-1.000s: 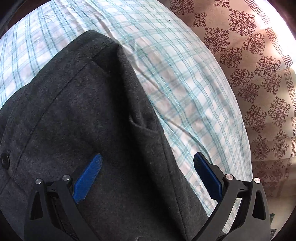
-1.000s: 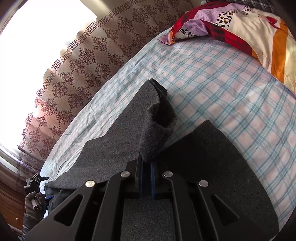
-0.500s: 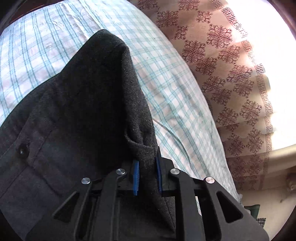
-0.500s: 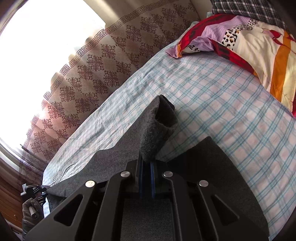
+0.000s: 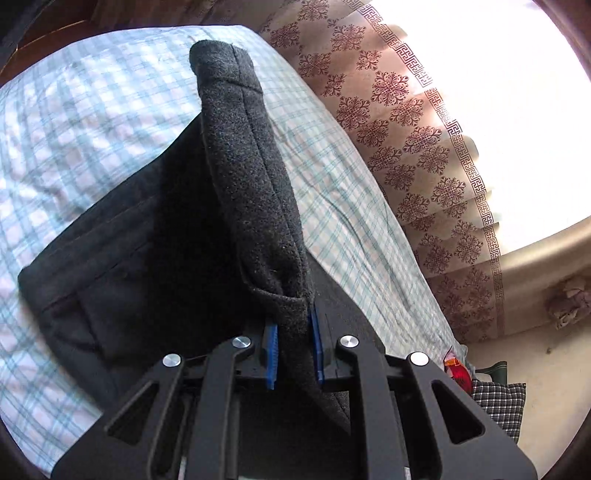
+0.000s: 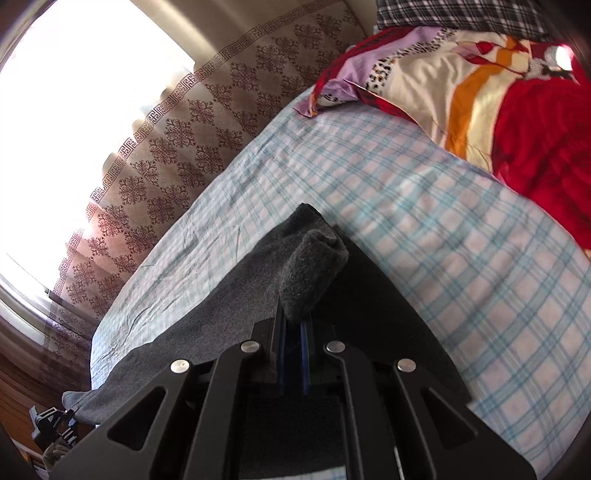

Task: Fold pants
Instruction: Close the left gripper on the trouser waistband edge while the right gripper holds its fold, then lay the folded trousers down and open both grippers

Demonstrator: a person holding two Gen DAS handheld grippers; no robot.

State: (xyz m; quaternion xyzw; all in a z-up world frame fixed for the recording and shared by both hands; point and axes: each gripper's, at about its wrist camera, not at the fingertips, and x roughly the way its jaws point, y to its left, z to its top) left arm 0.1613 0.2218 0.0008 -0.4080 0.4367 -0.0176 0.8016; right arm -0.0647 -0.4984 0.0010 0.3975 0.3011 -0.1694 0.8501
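Note:
Dark grey wool pants (image 5: 155, 251) lie on a bed with a blue-checked sheet (image 5: 66, 140). My left gripper (image 5: 293, 350) is shut on the waistband edge by a pocket and holds it raised, so a fold of cloth stands up ahead of the fingers. My right gripper (image 6: 291, 354) is shut on the hem end of a pant leg (image 6: 310, 269), lifted off the sheet (image 6: 424, 206). The rest of the pants (image 6: 207, 332) trails back toward the left gripper, seen small at the lower left of the right wrist view (image 6: 55, 428).
A brown patterned curtain (image 5: 417, 140) hangs along the bed's far side under a bright window. A red, orange and cream quilt (image 6: 480, 92) and a checked pillow (image 6: 454, 16) lie at the head of the bed. The sheet spreads around the pants.
My left gripper closed on the waistband edge and lifted it. My right gripper, still shut on the leg end, rose and carried it further up the bed.

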